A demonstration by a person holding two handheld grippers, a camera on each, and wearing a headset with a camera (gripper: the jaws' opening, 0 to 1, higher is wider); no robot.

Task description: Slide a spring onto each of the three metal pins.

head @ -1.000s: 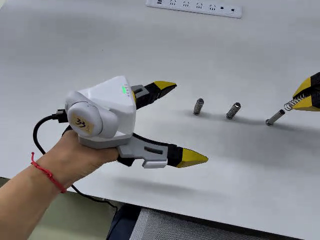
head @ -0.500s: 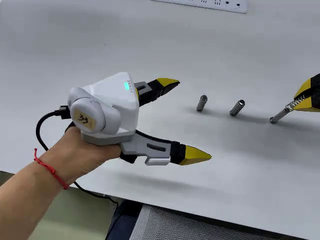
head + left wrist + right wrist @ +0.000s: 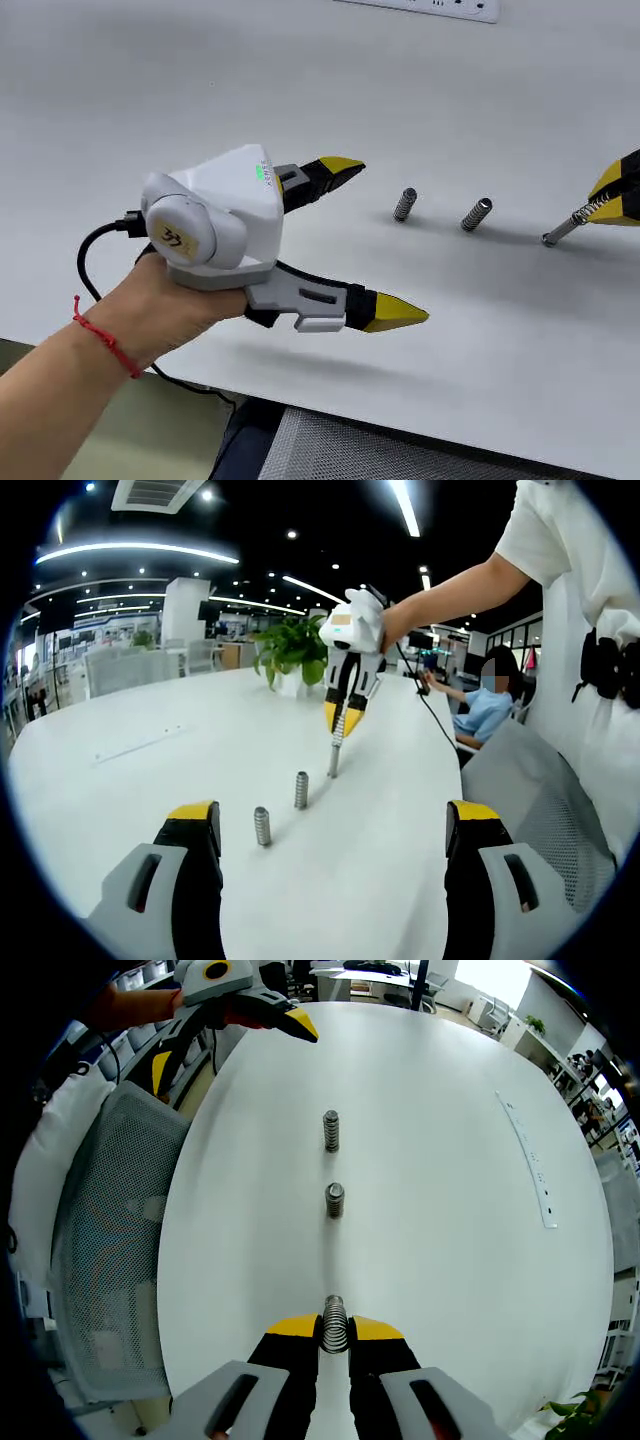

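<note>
Because the spring (image 3: 588, 210) must thread onto the last pin (image 3: 556, 235), my right gripper (image 3: 336, 1328) clamps it; my left gripper (image 3: 393, 242) hangs wide open.

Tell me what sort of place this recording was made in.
Most likely an open-plan office rather than a workshop. There is a long white table with a mesh office chair at its edge, a potted plant, and ceiling strip lights over more desks behind.

Open-plan office: strip lights (image 3: 405, 505) on a dark ceiling (image 3: 260, 510), desks (image 3: 125, 665) beyond, a potted plant (image 3: 290, 650) at the far end of the white worktop (image 3: 150, 730), a mesh chair (image 3: 110, 1230) at its edge.
</note>
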